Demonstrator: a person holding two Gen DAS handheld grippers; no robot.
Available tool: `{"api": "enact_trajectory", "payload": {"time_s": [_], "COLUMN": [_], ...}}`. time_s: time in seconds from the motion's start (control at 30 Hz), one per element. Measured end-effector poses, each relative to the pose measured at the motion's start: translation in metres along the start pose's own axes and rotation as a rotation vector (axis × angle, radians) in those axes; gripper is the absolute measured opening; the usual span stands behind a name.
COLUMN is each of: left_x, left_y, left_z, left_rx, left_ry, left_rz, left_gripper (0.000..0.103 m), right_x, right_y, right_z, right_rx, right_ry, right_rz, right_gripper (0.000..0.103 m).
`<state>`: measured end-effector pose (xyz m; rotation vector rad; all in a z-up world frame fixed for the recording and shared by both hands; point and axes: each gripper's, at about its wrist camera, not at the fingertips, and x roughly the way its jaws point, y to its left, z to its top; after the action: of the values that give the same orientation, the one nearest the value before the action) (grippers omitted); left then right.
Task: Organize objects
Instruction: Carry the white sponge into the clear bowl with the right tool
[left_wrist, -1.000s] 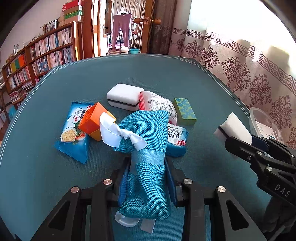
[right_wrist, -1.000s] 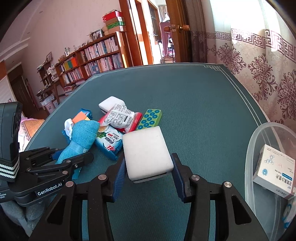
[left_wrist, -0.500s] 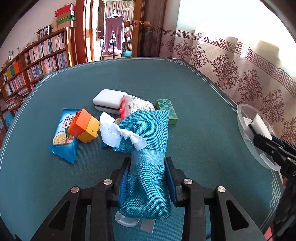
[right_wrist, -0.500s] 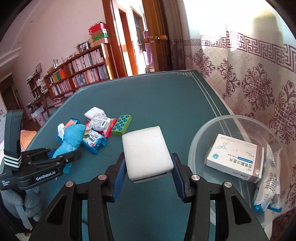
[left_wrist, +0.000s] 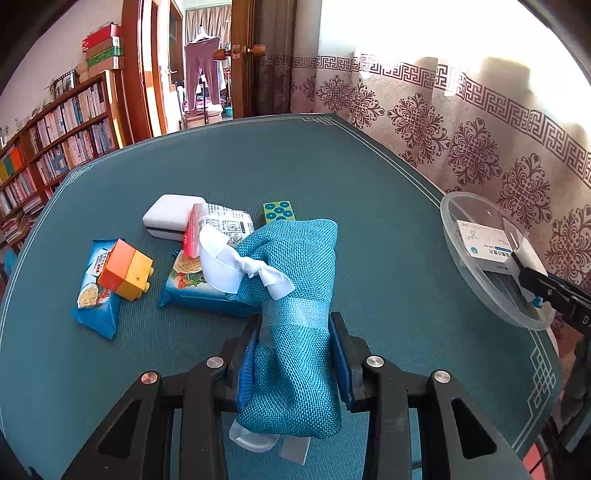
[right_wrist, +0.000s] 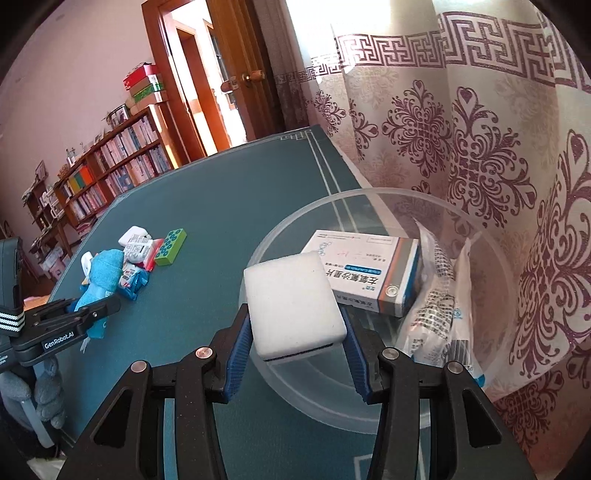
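My left gripper (left_wrist: 293, 325) is shut on a blue woven pouch (left_wrist: 299, 295) with a white ribbon, held above the green table. My right gripper (right_wrist: 293, 325) is shut on a white sponge block (right_wrist: 291, 302) and holds it over the near rim of a clear plastic bowl (right_wrist: 491, 240). The bowl holds a white medicine box (right_wrist: 365, 269) and a clear packet (right_wrist: 439, 302). The bowl also shows in the left wrist view (left_wrist: 480, 273) at the right table edge. The left gripper with its pouch shows in the right wrist view (right_wrist: 99, 295).
On the table lie a white case (left_wrist: 170, 216), a red-edged printed packet (left_wrist: 218, 227), a green dotted block (left_wrist: 279, 212), two blue snack packets (left_wrist: 98, 291), and an orange-yellow toy block (left_wrist: 127, 269). A patterned curtain (right_wrist: 461, 129) hangs by the table's right edge.
My right gripper has carried the white sponge rightwards from above the table to over the bowl. My left gripper has lifted and drawn back with the pouch.
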<state>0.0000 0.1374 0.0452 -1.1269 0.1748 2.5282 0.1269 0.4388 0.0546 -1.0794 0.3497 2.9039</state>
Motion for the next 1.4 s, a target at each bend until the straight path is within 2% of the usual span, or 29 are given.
{"api": "enact_trajectory", "payload": {"time_s": [0.33, 1.2, 1.4], "left_x": [-0.004, -0.001, -0.003], "left_y": [-0.027, -0.081, -0.096], "left_z": [0.008, 0.025, 0.031], "left_rx": [0.062, 0.157, 0.195], "left_ry": [-0.014, -0.011, -0.023], "left_rz": [-0.038, -0.137, -0.160], "left_gripper": [0.038, 0.038, 0.038], "right_x": [0.014, 0.013, 0.010], "right_y": [-0.007, -0.005, -0.004], "right_z": [-0.007, -0.021, -0.025], "right_rx": [-0.029, -0.043, -0.058], "right_ry": [0.057, 0.127, 0.147], "right_rz": [-0.029, 0.010, -0.037], "right_gripper": [0.048, 0.049, 0.050]}}
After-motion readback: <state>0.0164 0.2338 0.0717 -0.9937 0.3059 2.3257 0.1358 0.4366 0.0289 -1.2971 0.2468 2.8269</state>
